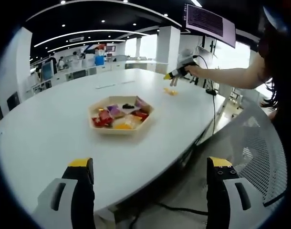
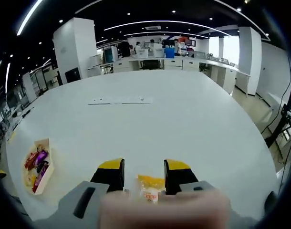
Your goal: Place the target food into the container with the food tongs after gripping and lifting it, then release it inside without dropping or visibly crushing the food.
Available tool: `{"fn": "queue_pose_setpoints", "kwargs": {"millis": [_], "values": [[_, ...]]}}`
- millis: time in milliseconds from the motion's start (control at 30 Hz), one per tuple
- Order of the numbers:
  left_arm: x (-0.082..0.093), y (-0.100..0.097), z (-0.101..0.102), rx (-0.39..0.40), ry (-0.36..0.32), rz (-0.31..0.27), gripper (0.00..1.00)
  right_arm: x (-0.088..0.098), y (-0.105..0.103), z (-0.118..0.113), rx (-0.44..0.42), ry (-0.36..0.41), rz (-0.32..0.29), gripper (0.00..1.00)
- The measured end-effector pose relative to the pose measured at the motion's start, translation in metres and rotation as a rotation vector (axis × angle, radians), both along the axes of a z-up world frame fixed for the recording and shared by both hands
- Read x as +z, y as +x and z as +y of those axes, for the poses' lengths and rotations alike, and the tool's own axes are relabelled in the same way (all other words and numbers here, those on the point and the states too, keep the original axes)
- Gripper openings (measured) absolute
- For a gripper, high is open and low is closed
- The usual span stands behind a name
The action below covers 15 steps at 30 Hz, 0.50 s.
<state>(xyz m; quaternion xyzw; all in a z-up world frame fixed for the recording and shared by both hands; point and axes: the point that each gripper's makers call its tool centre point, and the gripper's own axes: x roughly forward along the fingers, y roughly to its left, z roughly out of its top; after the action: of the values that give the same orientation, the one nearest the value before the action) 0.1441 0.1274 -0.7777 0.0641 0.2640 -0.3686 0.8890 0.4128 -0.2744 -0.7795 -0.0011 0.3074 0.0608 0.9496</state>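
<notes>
Progress is early, by my reading: the target food is not yet lifted and nothing has been carried to the container.

In the left gripper view, the left gripper (image 1: 152,174) hangs over the near edge of the white bench (image 1: 50,129) with its yellow-tipped jaws wide apart and nothing between them. Well ahead of it sits a hexagonal wooden tray (image 1: 120,114), the container, already loaded with wrapped snacks in red, purple, orange and dark colours. Farther along the bench the right gripper (image 1: 176,74) is held out on the person's outstretched arm, just above a small orange packet (image 1: 170,91) lying on the bench surface. A mesh chair back (image 1: 260,148) stands at the right.

In the right gripper view, the right gripper (image 2: 143,172) points down at the bench (image 2: 183,119) with its jaws apart, and an orange-and-white snack packet (image 2: 151,187) lies between them; whether the jaws touch it I cannot tell, but they do not look clamped. The tray (image 2: 36,164) sits well off to the left, with its mixed wrapped snacks visible inside.

Still to come, as I judge it: closing gently on the packet, lifting it, carrying it to the tray and letting go inside.
</notes>
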Motion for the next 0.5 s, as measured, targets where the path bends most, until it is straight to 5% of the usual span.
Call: {"fn": "queue_pose_setpoints", "kwargs": {"millis": [500], "values": [[-0.003,0.0,0.002,0.009,0.01,0.014,0.95,-0.024,0.01,-0.011,-0.049,-0.008,0.022,0.32]]}}
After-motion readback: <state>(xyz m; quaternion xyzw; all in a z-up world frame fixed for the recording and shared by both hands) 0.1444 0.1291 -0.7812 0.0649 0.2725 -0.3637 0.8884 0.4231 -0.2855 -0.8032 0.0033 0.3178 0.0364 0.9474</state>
